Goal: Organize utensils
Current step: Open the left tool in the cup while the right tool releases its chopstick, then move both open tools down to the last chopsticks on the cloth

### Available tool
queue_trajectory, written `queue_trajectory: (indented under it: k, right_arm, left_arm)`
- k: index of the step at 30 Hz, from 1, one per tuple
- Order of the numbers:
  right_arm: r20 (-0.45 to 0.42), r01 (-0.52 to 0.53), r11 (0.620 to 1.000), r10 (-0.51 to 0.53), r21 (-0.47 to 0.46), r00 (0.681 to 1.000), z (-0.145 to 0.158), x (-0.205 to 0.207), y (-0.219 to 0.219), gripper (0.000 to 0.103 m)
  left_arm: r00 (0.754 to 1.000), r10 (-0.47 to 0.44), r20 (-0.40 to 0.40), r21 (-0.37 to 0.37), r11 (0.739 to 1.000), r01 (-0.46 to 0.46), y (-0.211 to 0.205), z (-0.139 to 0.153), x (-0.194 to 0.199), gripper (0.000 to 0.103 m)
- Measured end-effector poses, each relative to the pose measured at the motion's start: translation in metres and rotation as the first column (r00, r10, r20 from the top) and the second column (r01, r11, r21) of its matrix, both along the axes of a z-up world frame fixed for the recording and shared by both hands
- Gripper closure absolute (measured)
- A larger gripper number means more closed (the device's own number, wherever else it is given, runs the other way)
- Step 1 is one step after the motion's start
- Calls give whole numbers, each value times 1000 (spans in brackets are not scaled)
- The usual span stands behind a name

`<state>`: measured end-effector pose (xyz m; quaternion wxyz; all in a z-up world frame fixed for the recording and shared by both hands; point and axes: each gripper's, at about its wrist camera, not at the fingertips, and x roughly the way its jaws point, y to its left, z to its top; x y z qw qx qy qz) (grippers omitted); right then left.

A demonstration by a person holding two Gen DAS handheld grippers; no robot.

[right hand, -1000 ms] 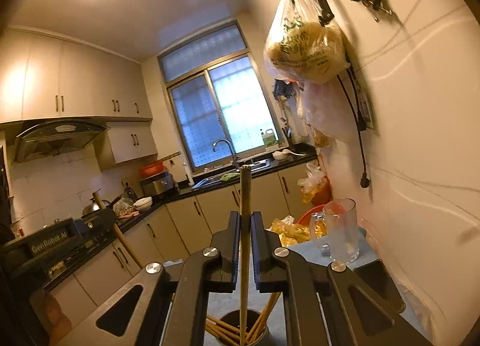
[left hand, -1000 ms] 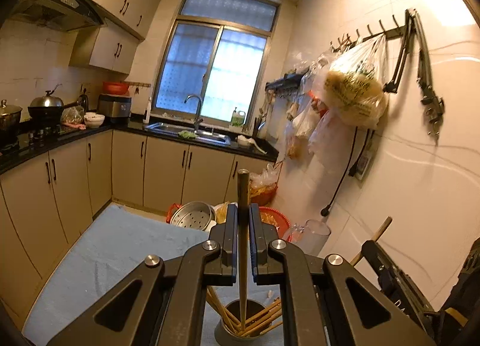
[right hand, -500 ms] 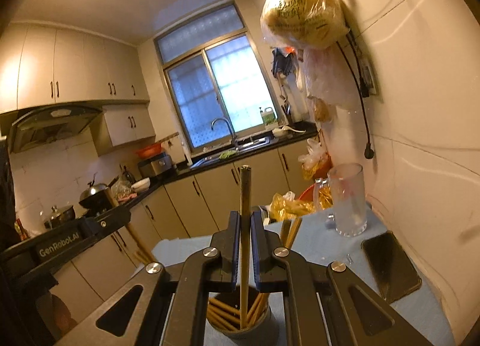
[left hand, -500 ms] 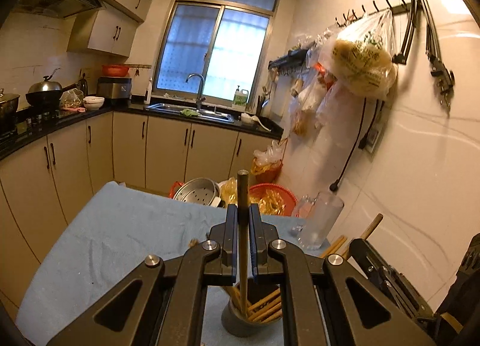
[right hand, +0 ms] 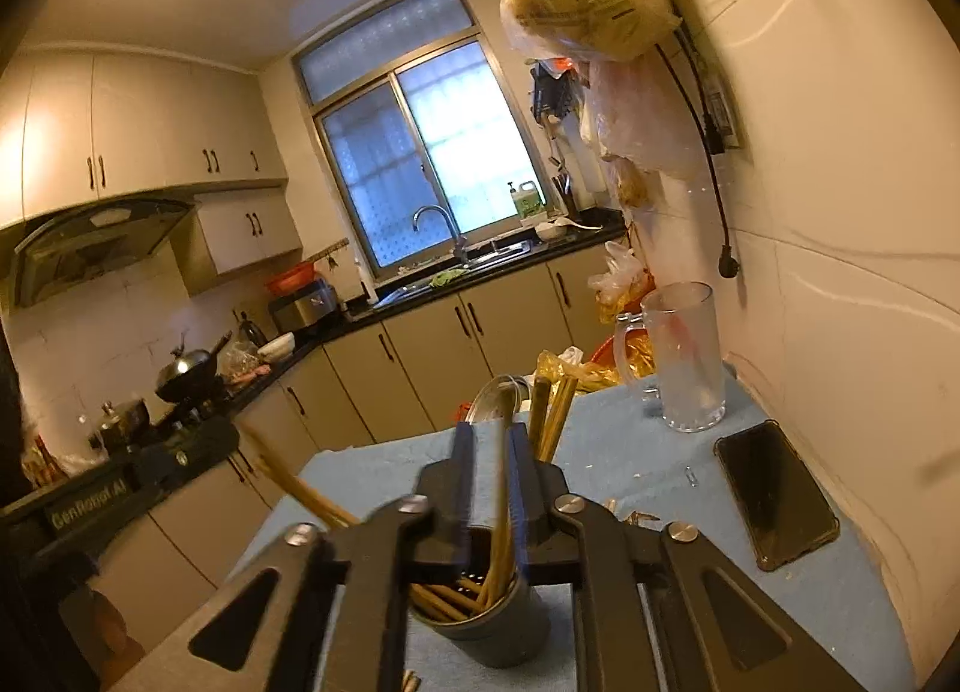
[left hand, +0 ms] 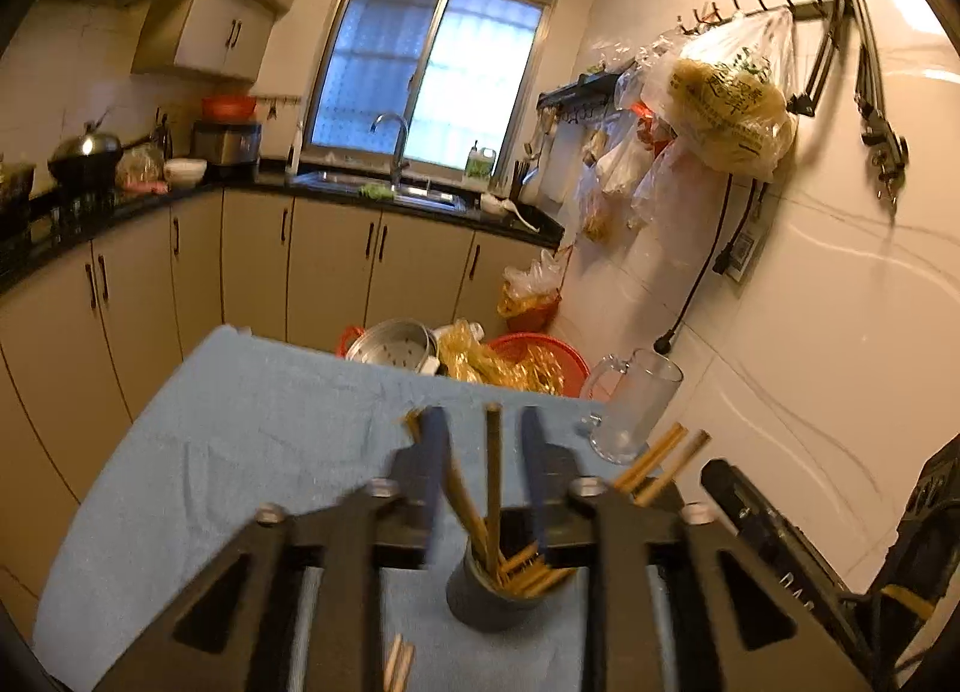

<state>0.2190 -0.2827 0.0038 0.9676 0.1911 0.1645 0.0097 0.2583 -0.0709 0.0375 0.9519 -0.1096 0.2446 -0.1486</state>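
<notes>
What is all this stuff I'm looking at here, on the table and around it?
Cup: one, dark grey, on the table near the tongs.
Chopsticks: a bundle, wooden, standing in the cup.
Tablecloth: one, blue, covering the table.
Glass mug: one, clear, by the wall.
Phone: one, black, flat on the cloth.
Bag: one, yellowish, hanging from the wall hooks.
Left tongs: black, just opened, one chopstick loose between them.
Right tongs: black, just opened, over the cup.

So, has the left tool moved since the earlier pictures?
Yes. The left tool came down: the dark grey cylindrical holder sits higher in its view. Its jaws have just been opening around the wooden chopstick.
</notes>
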Motion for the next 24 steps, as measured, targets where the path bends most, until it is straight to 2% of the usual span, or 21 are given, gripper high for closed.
queue_trajectory:
  k: [2, 5, 10, 13, 16, 21, 24]
  right_arm:
    - [3, 20, 1000, -20, -4, 1000, 10, -10, -1, 77]
    - [21, -1, 1000, 2, -4, 1000, 24, -31, 0, 74]
    - [-8, -58, 998, 58, 25, 998, 29, -70, 9, 67]
    - [-74, -142, 988, 146, 57, 987, 12, -83, 23, 66]
    - [-168, -210, 972, 225, 101, 960, -19, -87, 40, 66]
    - [-355, -280, 947, 319, 158, 879, -73, -69, 70, 67]
    - [-403, -300, 935, 353, 191, 844, -92, -57, 81, 67]
  left_arm:
    - [1000, 10, 18, -5, 1000, -10, 12, 9, -13, 67]
    - [999, 26, 30, -10, 1000, -26, 36, 24, -39, 50]
    - [997, 72, -6, 20, 997, -72, 78, 24, -80, 43]
    - [992, 112, -56, 82, 991, -107, 94, 2, -98, 43]
    - [984, 114, -138, 118, 988, -98, 101, -31, -103, 43]
    - [953, 120, -278, 120, 989, -89, 108, -83, -97, 43]
    - [936, 121, -329, 117, 989, -86, 111, -98, -91, 43]
